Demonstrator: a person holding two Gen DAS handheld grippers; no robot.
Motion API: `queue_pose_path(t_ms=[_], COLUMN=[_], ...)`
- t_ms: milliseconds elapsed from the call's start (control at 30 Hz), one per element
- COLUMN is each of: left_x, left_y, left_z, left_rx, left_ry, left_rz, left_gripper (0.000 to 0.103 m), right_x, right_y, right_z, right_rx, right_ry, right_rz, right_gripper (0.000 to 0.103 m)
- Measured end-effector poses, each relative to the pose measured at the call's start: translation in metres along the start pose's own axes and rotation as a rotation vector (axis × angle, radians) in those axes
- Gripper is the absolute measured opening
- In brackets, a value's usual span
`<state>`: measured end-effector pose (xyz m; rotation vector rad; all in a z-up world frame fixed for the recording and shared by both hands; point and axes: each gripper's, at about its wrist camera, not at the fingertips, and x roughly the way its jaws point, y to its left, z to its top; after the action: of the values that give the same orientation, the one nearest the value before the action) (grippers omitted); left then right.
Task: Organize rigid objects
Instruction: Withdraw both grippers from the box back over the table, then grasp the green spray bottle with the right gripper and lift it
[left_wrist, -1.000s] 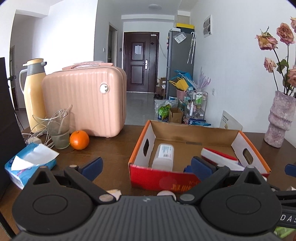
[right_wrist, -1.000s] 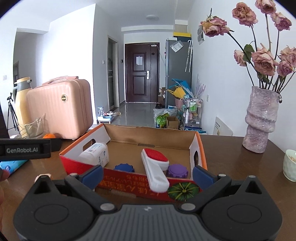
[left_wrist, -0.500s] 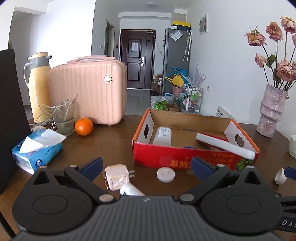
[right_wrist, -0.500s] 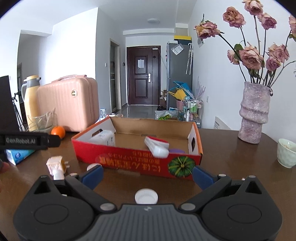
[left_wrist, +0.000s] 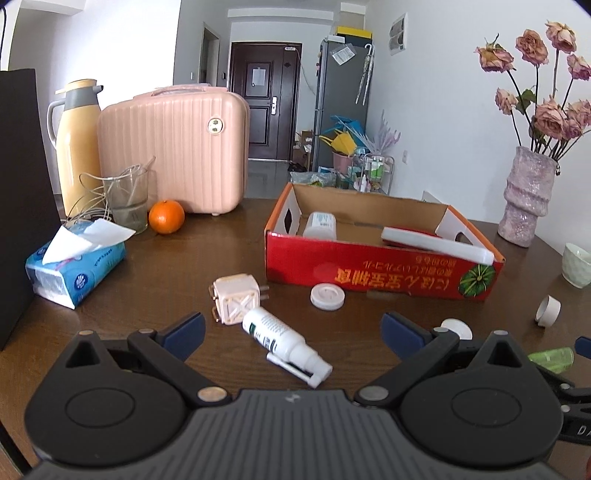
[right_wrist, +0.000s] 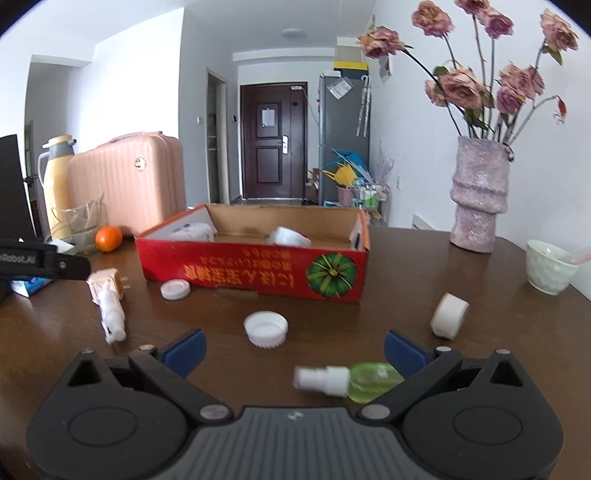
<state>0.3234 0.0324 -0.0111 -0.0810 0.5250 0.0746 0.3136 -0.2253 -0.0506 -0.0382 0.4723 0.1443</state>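
A red cardboard box (left_wrist: 380, 271) (right_wrist: 255, 269) stands on the brown table and holds a white bottle (left_wrist: 320, 224) and a white-and-red brush (left_wrist: 436, 242). In front of it lie a white plug adapter (left_wrist: 236, 299), a white spray bottle (left_wrist: 286, 341) (right_wrist: 110, 314), a flat white lid (left_wrist: 327, 296) (right_wrist: 176, 289), a white cap (right_wrist: 266, 328), a white tape roll (right_wrist: 448, 315) and a green spray bottle (right_wrist: 349, 378). My left gripper (left_wrist: 291, 332) is open above the white spray bottle. My right gripper (right_wrist: 293, 349) is open above the green spray bottle.
A pink suitcase (left_wrist: 173, 147), a yellow thermos (left_wrist: 75, 144), a glass with cables (left_wrist: 127, 195), an orange (left_wrist: 166, 217) and a tissue pack (left_wrist: 74, 266) stand at the left. A vase of dried roses (right_wrist: 478, 195) and a pale green cup (right_wrist: 550, 271) stand at the right.
Both grippers have pulled back from the box toward the near table edge. The loose objects in front of the box have come into view. Both stay open and empty.
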Motion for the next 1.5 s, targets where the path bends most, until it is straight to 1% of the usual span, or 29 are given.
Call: queue_pose_path(t_ms=[133,200,333,433,600,667,700,733,800,900,967,1100,1167,1200,1233,1267,1333,1433,1500], left_x=[0.001,0.000,0.002,0.004,0.007,0.008,0.009,0.009,0.011,0.014,0.016,0.021,0.022,0.022,0.022,0.022,0.022,0.021,0.021], left_y=[-0.001,-0.003,-0.003,-0.002,-0.001,-0.002,-0.002,-0.002,-0.002,-0.001,-0.001,0.000,0.000,0.001,0.000,0.000,0.000,0.000,0.000], left_z=[-0.003,-0.003,-0.004,-0.004,-0.005,-0.006,-0.006,-0.006,-0.007,-0.007,-0.007,-0.008,-0.008,-0.008,-0.008,-0.008,-0.008,-0.008,-0.008], left_rx=[0.003,0.008,0.011,0.008,0.005,0.009,0.011,0.011,0.011,0.008,0.006,0.006,0.004,0.004,0.004,0.004,0.005,0.005,0.003], left_ry=[0.008,0.008,0.014,0.021,0.032,0.037,0.038,0.039,0.042,0.052,0.060,0.080,0.085,0.086,0.086,0.085,0.085,0.086,0.084], left_rz=[-0.001,-0.004,-0.007,-0.008,-0.021,-0.021,-0.020,-0.019,-0.016,-0.012,-0.012,-0.014,-0.017,-0.017,-0.018,-0.018,-0.019,-0.019,-0.022], left_gripper=[0.103,0.103,0.103,0.103,0.103,0.103,0.103,0.103,0.103,0.103,0.103,0.103,0.103,0.103,0.103,0.103,0.103,0.103,0.103], right_x=[0.005,0.007,0.019,0.028,0.041,0.052,0.058,0.064,0.073,0.082,0.082,0.076,0.073,0.072,0.070,0.070,0.070,0.069,0.068], right_y=[-0.010,-0.015,-0.023,-0.028,-0.036,-0.040,-0.043,-0.045,-0.052,-0.061,-0.065,-0.069,-0.073,-0.073,-0.074,-0.075,-0.078,-0.077,-0.075], right_z=[-0.006,-0.006,-0.004,-0.005,-0.011,-0.009,-0.008,-0.008,-0.006,-0.002,-0.002,-0.003,-0.003,-0.003,-0.004,-0.003,-0.002,-0.003,-0.004], right_rx=[0.020,0.024,-0.011,-0.084,-0.251,-0.281,-0.286,-0.294,-0.280,-0.192,-0.153,-0.124,-0.100,-0.099,-0.093,-0.081,-0.052,-0.019,-0.009], right_ry=[0.038,0.043,0.064,0.099,0.146,0.166,0.173,0.184,0.178,0.210,0.219,0.250,0.255,0.254,0.252,0.249,0.248,0.237,0.229], right_rz=[-0.046,-0.063,-0.092,-0.085,-0.068,-0.076,-0.065,-0.042,0.014,0.070,0.107,0.157,0.164,0.160,0.158,0.148,0.130,0.108,0.108], right_gripper=[0.103,0.103,0.103,0.103,0.103,0.103,0.103,0.103,0.103,0.101,0.090,0.078,0.065,0.061,0.054,0.042,0.032,0.030,0.030])
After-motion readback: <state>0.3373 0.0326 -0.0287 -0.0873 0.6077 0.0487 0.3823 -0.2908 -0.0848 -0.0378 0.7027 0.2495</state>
